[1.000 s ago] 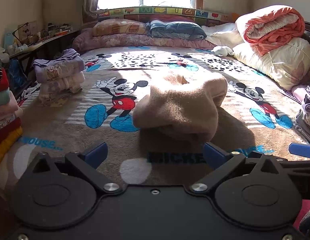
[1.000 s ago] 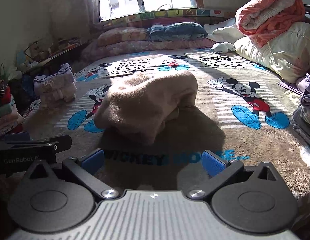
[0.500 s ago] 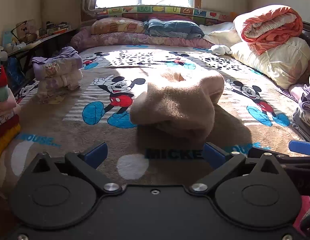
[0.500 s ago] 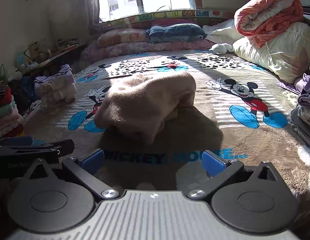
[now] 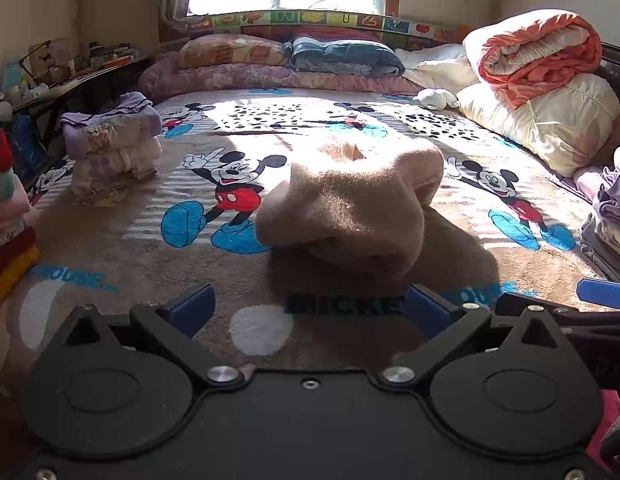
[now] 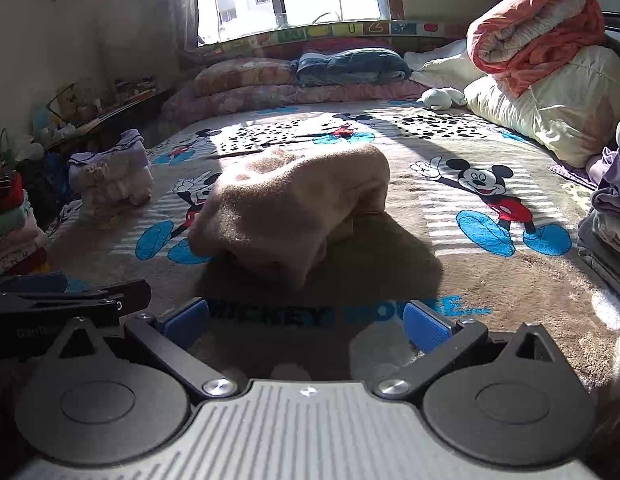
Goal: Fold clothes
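Observation:
A beige fleece garment (image 5: 350, 208) lies bunched in a loose heap in the middle of the Mickey Mouse bedspread (image 5: 229, 184); the right wrist view shows the same heap (image 6: 293, 208) ahead and slightly left. My left gripper (image 5: 310, 312) hovers low over the bed's near edge, open, nothing between its blue pads, a short way in front of the heap. My right gripper (image 6: 305, 324) is open too and empty, beside the left one. The right gripper's blue fingertip (image 5: 602, 294) shows at the left view's right edge.
A folded pile of pale purple and cream clothes (image 5: 113, 148) stands on the bed's left side. Stacked clothes (image 5: 7, 216) sit at the far left, another stack (image 6: 608, 216) at the right. Rolled orange and cream quilts (image 5: 542, 88) and pillows (image 5: 285, 60) line the back.
Both grippers have drifted slightly, with the heap shifting a little left in the left view. The garment itself lies as before and both grippers stay open.

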